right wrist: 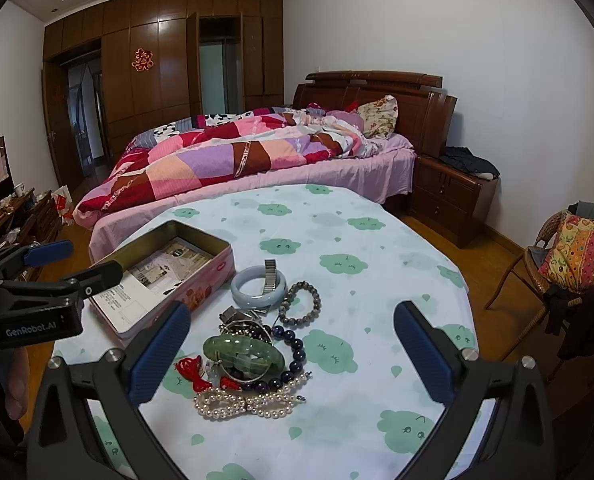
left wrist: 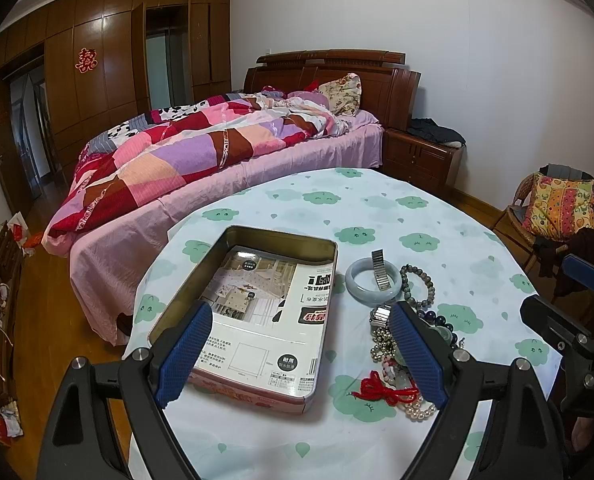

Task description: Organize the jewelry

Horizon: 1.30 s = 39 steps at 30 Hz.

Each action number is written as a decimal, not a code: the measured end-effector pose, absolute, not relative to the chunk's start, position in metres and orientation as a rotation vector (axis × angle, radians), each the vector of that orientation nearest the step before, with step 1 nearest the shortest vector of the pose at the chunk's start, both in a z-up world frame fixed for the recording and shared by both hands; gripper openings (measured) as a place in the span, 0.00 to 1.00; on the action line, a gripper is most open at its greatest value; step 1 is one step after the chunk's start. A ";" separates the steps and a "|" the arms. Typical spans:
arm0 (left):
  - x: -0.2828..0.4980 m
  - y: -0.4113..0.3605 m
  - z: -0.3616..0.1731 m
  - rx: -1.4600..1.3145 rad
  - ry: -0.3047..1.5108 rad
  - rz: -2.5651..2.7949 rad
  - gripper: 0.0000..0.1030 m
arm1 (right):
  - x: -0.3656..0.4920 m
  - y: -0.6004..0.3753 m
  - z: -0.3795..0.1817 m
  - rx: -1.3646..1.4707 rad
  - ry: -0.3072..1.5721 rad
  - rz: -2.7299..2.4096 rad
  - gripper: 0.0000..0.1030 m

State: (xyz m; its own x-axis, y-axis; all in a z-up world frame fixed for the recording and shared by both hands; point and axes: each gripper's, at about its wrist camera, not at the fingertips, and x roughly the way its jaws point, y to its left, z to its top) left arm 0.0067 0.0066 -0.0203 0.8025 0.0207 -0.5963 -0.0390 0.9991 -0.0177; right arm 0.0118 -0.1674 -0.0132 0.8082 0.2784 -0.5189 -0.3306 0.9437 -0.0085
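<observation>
- The left claw [left wrist: 301, 344] gapes wide and holds nothing; it hovers over the near end of the open tin [left wrist: 253, 312], which sits on the worktop [left wrist: 397, 208] with only a printed card lying in its bottom.
- The right claw [right wrist: 293, 344] is likewise spread wide and empty, poised above the jewelry heap [right wrist: 253, 344] just right of the tin.
- The heap is a tangle: a green jade bangle [right wrist: 241, 354] rests on a metal watch [right wrist: 233, 316], dark beads [right wrist: 293, 344], a red cord [right wrist: 193, 372] and a pearl strand [right wrist: 241, 404]; a pale bangle [right wrist: 257, 288] and a grey bead bracelet [right wrist: 301, 304] lie at the far side.
- Likely risk: closing on one piece could drag its neighbours along, since cord and strands appear interlaced, and something may drop off the worktop's near edge.
- The jade bangles look smooth and rigid, so a pinch on the rim could slip and let one fall.
- The pearl strand lies low and limp, so the fingers may scrape the cloth [right wrist: 337, 248] and bunch it.
- The two claws work close together, so a collision is possible.
</observation>
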 end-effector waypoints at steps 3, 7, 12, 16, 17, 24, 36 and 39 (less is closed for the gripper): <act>0.007 0.007 -0.021 -0.029 0.639 0.032 0.88 | 0.012 -0.168 -0.014 -0.100 0.540 0.326 1.00; 0.007 0.007 -0.020 -0.031 0.640 0.032 0.88 | 0.012 -0.167 -0.012 -0.101 0.540 0.326 1.00; 0.007 0.006 -0.020 -0.029 0.641 0.033 0.88 | 0.013 -0.168 -0.011 -0.100 0.541 0.326 1.00; 0.007 0.006 -0.020 -0.030 0.640 0.033 0.88 | 0.013 -0.168 -0.010 -0.101 0.541 0.326 1.00; 0.007 0.006 -0.019 -0.030 0.640 0.033 0.88 | 0.013 -0.168 -0.010 -0.101 0.541 0.327 1.00; 0.008 0.006 -0.019 -0.029 0.642 0.033 0.88 | 0.014 -0.168 -0.008 -0.102 0.542 0.326 1.00; 0.008 0.006 -0.020 -0.028 0.642 0.033 0.88 | 0.015 -0.169 -0.004 -0.102 0.543 0.326 1.00; 0.009 0.007 -0.021 -0.029 0.649 0.034 0.88 | 0.014 -0.169 -0.002 -0.109 0.543 0.326 1.00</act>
State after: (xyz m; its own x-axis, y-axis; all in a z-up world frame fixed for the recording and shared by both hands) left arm 0.0088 0.0070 -0.0210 0.7959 0.0225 -0.6050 -0.0404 0.9991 -0.0160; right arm 0.0145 -0.1689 -0.0023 0.8062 0.2756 -0.5235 -0.3329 0.9428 -0.0162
